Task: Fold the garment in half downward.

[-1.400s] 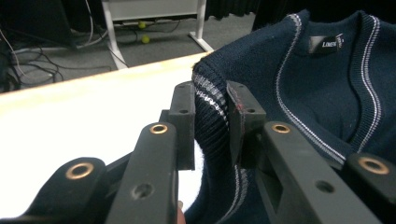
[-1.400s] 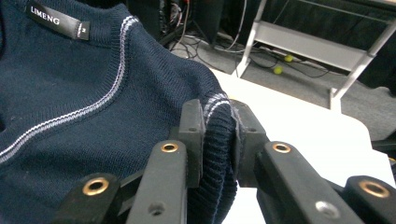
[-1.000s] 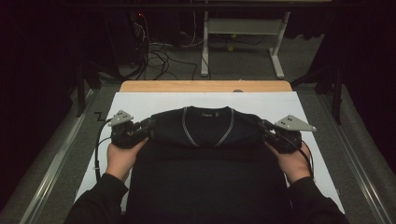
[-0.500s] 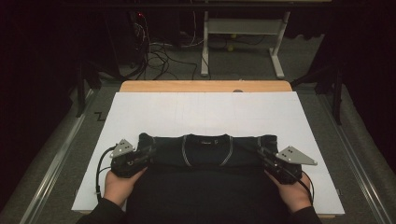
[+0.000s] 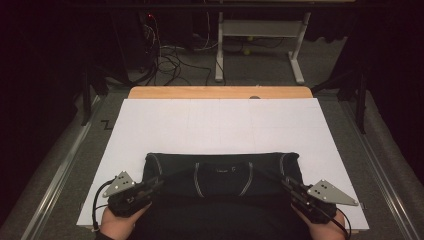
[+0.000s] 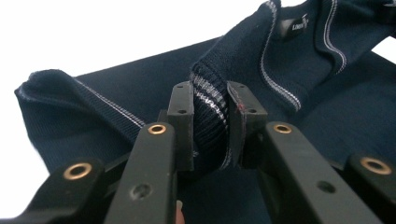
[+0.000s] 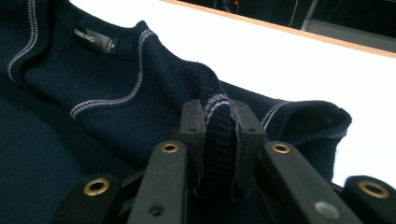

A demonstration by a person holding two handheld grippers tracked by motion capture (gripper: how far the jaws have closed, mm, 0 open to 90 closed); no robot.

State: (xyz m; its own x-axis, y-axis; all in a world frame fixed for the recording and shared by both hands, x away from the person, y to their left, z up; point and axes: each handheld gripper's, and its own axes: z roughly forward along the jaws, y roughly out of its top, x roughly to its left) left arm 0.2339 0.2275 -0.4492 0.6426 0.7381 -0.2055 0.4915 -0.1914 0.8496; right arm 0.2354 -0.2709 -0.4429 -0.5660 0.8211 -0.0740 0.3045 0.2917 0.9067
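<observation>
Both grippers and sweater (image 5: 222, 172) now nearer table's (image 5: 220, 125) front edge | left gripper (image 5: 156, 183) pinching ribbed hem fold | right gripper (image 5: 286, 184) pinching ribbed hem fold

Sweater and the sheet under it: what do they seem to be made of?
Sweater: dark navy knit, probably wool or cotton yarn, matte; the left gripper view shows ribbed rows in the fold between the jaws, pale stitched stripes and a woven neck label. Sheet: smooth, flat, matte white, with faint seams like joined panels; paper or thin board, hard to tell. A light wooden-looking edge shows beyond it.
</observation>
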